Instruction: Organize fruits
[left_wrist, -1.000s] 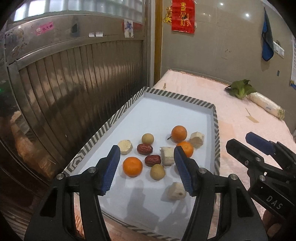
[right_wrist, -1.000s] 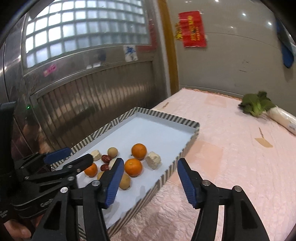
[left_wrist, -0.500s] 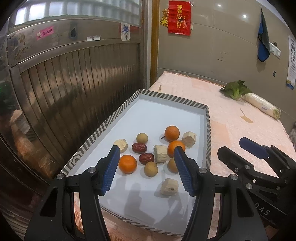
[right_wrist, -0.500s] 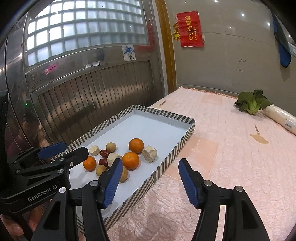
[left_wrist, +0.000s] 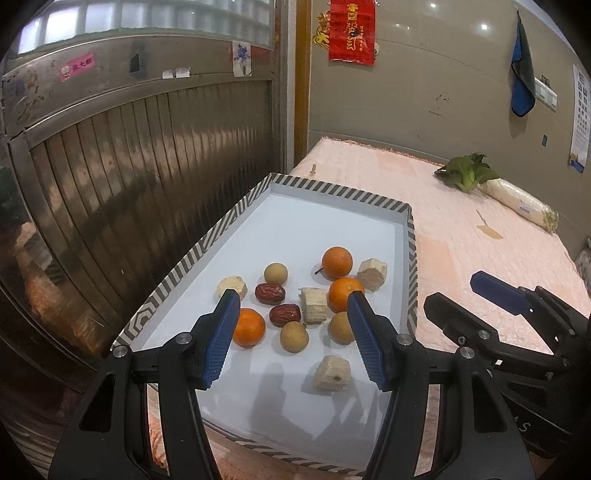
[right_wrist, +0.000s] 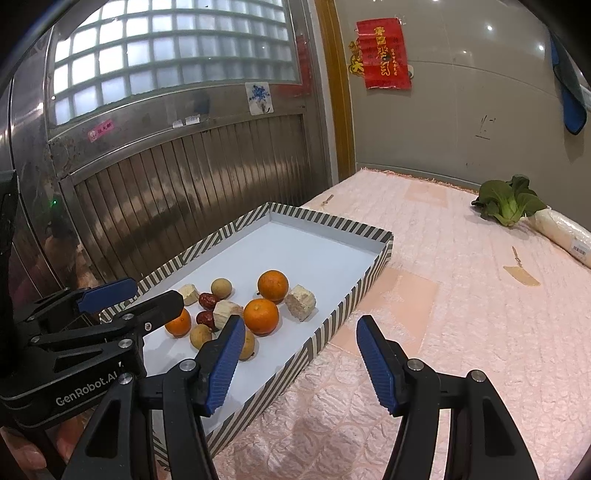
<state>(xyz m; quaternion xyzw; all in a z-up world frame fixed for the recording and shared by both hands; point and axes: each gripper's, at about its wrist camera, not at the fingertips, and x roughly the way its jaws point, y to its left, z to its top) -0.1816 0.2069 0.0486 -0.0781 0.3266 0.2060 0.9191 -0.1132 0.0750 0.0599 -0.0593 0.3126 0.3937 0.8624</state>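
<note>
A striped-rimmed tray (left_wrist: 410, 258) with a white floor holds the fruit. In it lie three oranges (left_wrist: 336, 262), round tan longans (left_wrist: 276, 273), two red dates (left_wrist: 270, 293) and several pale cut chunks (left_wrist: 331, 373). My left gripper (left_wrist: 291, 295) hovers open over the tray's near end with nothing between its fingers. My right gripper (right_wrist: 301, 321) is open and empty too. It hangs over the tray's right rim (right_wrist: 332, 321) and the pink cloth. Each gripper shows in the other's view: the right gripper (left_wrist: 454, 290) beside the tray, the left gripper (right_wrist: 155, 291) over the fruit.
The tray sits on a pink quilted cloth (right_wrist: 461, 332). A bok choy (left_wrist: 467, 173) and a wrapped white radish (left_wrist: 517, 203) lie at the far right. A ribbed metal shutter (left_wrist: 147, 166) runs close along the tray's left side. A hand (right_wrist: 22, 450) holds the left gripper.
Hardly anything: the fruits lie where they were, and both grippers stay open and empty in about the same places.
</note>
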